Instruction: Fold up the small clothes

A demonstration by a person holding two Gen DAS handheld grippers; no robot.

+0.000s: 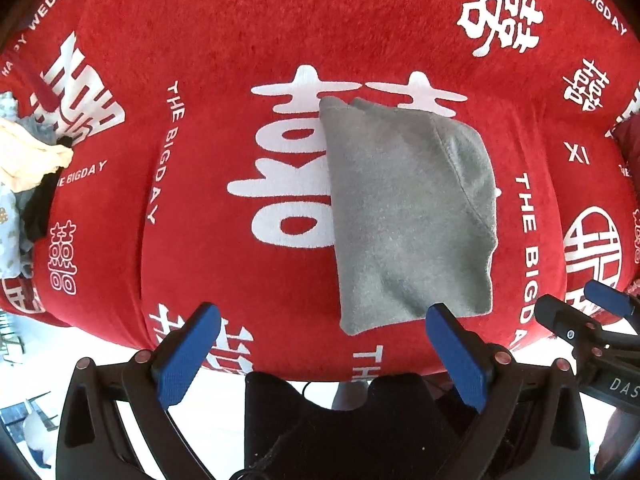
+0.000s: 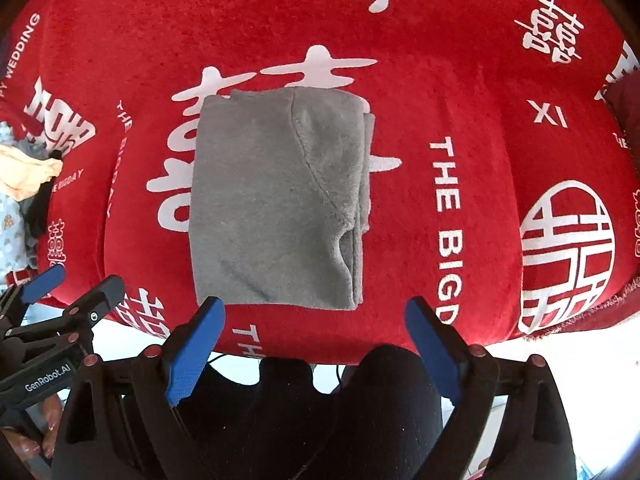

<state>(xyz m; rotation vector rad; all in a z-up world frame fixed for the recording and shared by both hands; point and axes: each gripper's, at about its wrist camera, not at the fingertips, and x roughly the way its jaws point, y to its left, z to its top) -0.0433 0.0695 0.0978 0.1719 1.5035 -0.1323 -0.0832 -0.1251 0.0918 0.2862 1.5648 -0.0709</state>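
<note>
Both claws hang apart and empty: left claw (image 1: 322,346), right claw (image 2: 316,338), just short of the near hem of the grey garment (image 2: 280,200). It lies folded mid red blanket (image 2: 460,80). Looks like another fold is due: pinch both near corners evenly, carry to the far edge. Unfolded pile (image 1: 24,168) sits well left of it.

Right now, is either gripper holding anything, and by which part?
Nothing. The left gripper and right gripper are both open, short of the gray garment.

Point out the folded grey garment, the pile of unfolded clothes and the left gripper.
Folded grey garment (image 2: 276,200), right wrist view: centre of top layer.
Pile of unfolded clothes (image 1: 28,168), left wrist view: cream piece.
Left gripper (image 1: 322,322), left wrist view: between fingertips.
</note>
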